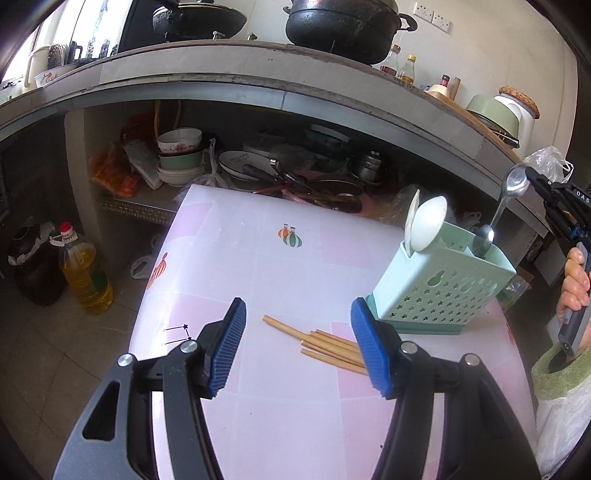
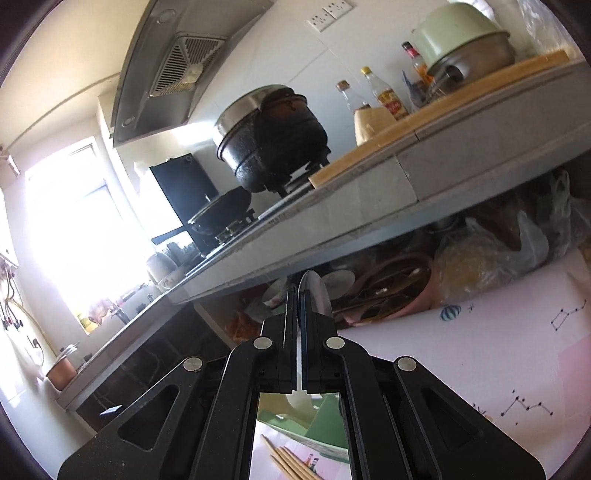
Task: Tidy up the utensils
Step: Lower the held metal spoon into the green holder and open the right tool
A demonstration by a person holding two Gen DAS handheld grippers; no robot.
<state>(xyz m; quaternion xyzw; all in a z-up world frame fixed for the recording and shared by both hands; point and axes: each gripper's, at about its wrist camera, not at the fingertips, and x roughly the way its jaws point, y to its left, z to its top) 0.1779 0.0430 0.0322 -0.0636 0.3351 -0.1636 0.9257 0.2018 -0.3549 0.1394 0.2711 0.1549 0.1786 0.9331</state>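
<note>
A mint green utensil holder [image 1: 439, 284] stands on the pink-white table at the right. Two white spoons [image 1: 424, 221] stand in its left slot. A metal spoon [image 1: 511, 188] stands with its handle down in the right slot, and my right gripper [image 1: 537, 184] is shut on its bowl, seen from the left wrist. In the right wrist view the spoon bowl [image 2: 317, 293] sticks out past the shut right gripper [image 2: 298, 295]. Several wooden chopsticks [image 1: 325, 343] lie on the table between the fingers of my open, empty left gripper [image 1: 297, 347].
A grey counter [image 1: 258, 88] with black pots [image 1: 340, 26] and bottles overhangs a shelf of bowls and plates [image 1: 240, 162] behind the table. An oil bottle [image 1: 86, 273] stands on the floor at left. A roll in a green cover [image 1: 561, 373] sits at right.
</note>
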